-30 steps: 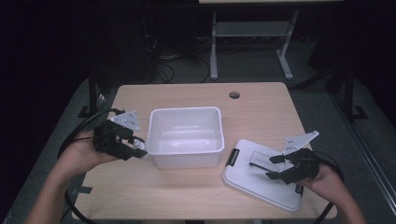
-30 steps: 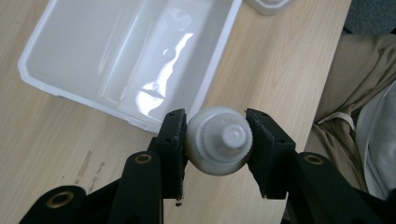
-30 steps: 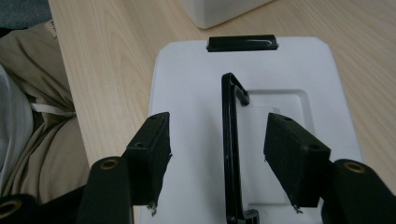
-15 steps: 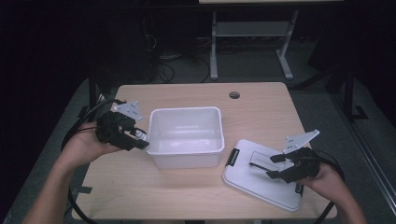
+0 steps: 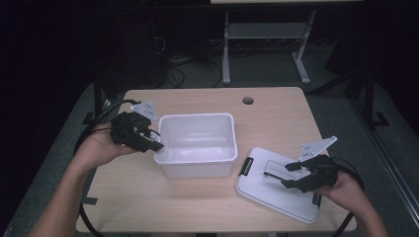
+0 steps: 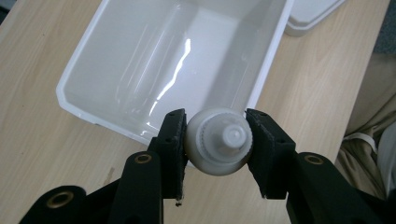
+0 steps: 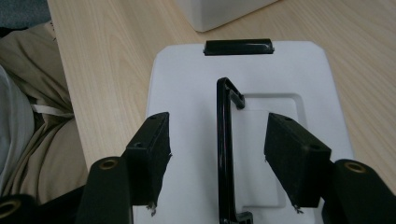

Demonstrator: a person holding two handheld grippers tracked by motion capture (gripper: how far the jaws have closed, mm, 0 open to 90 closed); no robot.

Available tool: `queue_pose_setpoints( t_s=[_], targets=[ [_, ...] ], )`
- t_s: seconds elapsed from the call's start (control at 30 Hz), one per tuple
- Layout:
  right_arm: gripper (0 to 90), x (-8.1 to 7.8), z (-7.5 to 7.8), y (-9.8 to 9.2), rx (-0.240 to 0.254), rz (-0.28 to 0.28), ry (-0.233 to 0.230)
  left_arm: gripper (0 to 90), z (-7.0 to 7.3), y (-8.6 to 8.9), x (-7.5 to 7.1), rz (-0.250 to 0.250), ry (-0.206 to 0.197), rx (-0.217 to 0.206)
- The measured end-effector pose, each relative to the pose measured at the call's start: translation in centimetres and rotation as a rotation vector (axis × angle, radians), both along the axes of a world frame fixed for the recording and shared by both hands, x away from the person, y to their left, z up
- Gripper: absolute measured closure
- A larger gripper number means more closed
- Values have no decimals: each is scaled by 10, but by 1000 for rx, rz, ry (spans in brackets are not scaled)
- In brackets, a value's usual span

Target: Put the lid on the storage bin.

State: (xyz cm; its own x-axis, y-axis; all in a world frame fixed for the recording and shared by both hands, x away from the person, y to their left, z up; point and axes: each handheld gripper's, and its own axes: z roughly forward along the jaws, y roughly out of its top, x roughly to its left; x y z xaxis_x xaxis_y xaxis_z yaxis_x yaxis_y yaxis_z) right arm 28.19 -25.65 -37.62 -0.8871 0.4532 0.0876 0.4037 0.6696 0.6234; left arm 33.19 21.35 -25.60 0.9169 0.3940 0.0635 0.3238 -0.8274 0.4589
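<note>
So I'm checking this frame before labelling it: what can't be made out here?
- White bottle: left gripper view shows its cap end; the body is hidden behind it and the left tongs.
- Lid: near end cut off by the right gripper view's bottom edge.
- Lid handle, high view: too small to tell whether the right tongs touch it.

We note a wooden tabletop (image 5: 197,202), pale grain, with a round cable hole (image 5: 248,100) near its far edge. Grey floor mat (image 5: 64,148) under and around it. Beyond the far edge, a tangle of cables (image 5: 173,66) on the floor, and a white metal frame (image 5: 264,37) with two splayed legs. Background dark. A strip of dark tape (image 5: 90,201) sits at the near left edge.
</note>
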Motion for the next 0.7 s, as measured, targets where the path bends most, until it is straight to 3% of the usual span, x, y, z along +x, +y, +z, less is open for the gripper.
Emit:
queue_pose_setpoints(
  t_s=[0.7],
  targets=[
    [394, -2, -1, -3, 5, 1, -5, 596, -33, -10, 17, 28, 37, 9]
  ],
)
